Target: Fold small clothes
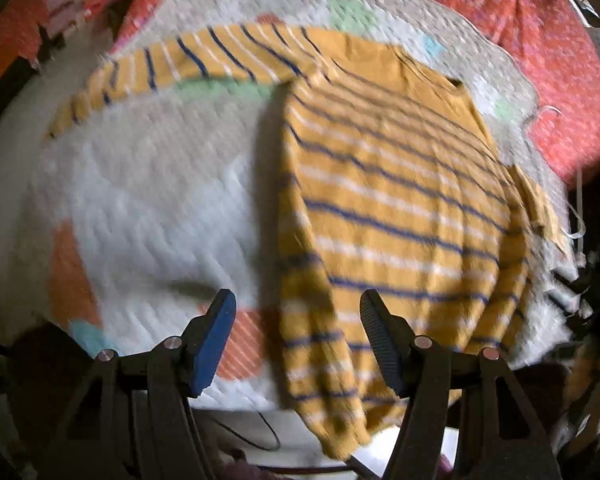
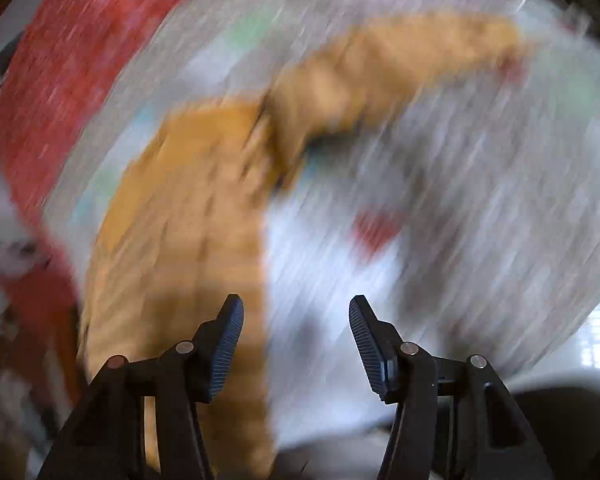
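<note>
A small yellow sweater (image 1: 396, 216) with blue and white stripes lies on a white quilted blanket (image 1: 148, 208). Its body is folded lengthwise, and one sleeve (image 1: 188, 64) stretches out to the far left. My left gripper (image 1: 298, 312) is open and empty, hovering over the sweater's near left edge and hem. In the right wrist view, heavily blurred by motion, the sweater (image 2: 188, 232) shows as an orange shape with its sleeve (image 2: 400, 56) reaching up and right. My right gripper (image 2: 296, 320) is open and empty at the sweater's right edge.
The blanket has pastel patches (image 1: 72, 280) and lies on a red patterned cover (image 1: 540, 40). The blanket's edge (image 1: 560, 264) drops off at the right, with dark clutter beyond. A thin dark cable (image 1: 260, 432) lies near the front edge.
</note>
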Tool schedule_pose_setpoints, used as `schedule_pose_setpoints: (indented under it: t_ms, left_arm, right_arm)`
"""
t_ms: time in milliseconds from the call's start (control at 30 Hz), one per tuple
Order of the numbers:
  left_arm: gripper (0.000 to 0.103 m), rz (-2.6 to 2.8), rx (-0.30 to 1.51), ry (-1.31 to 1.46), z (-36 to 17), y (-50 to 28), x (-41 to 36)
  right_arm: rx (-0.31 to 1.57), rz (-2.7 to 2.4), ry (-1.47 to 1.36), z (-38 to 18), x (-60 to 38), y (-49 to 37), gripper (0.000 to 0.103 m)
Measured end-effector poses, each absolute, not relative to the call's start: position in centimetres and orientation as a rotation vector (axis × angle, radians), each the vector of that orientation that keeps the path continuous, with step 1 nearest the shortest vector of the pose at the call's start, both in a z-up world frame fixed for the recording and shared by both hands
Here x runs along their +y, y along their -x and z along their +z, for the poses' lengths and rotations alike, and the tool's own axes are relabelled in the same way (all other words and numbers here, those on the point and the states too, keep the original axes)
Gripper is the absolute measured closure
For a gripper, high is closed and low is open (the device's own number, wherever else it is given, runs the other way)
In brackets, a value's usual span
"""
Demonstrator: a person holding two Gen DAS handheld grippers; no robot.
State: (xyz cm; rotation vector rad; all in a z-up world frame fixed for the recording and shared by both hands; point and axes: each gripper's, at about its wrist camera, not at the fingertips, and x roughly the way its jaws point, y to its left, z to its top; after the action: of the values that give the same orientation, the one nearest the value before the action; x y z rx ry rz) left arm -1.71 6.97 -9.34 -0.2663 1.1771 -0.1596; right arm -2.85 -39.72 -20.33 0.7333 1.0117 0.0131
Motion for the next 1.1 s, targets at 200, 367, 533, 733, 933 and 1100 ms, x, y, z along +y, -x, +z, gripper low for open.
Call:
schedule_pose_setpoints:
  t_ms: [200, 367, 533, 733, 933, 1100]
  left_arm:
    - [0.038, -0.251, 1.253, 0.233, -11.8, 4.4, 4.7]
    - [0.033, -0.243, 1.257, 0.116, -12.4, 5.1, 2.5]
    - [0.092, -0.191, 1.276, 0.13, -12.3, 4.9, 3.0]
    - [0.094, -0.194, 1.305, 0.381, -11.4, 5.1, 7.4]
    - [0.096, -0.233, 1.283, 0.48, -9.2, 6.8, 9.6]
    - [0.099, -0.231, 1.315, 0.517, -9.8, 7.9, 9.8]
  right_arm:
    - [1.098, 0.114, -0.682, -23.8, -32.5, 6.7, 0.044]
    - [1.138, 0.123, -0.624, -25.1, -30.4, 7.5, 0.04]
    - [1.157, 0.135, -0.703, -26.6, -29.5, 8.2, 0.036]
    - [1.144, 0.269, -0.828, -26.4, -29.6, 8.9, 0.095]
    - [1.097, 0.23, -0.926, -23.5, -33.5, 13.9, 0.096]
    - [1.068, 0.196, -1.035, -23.3, -37.0, 16.6, 0.097]
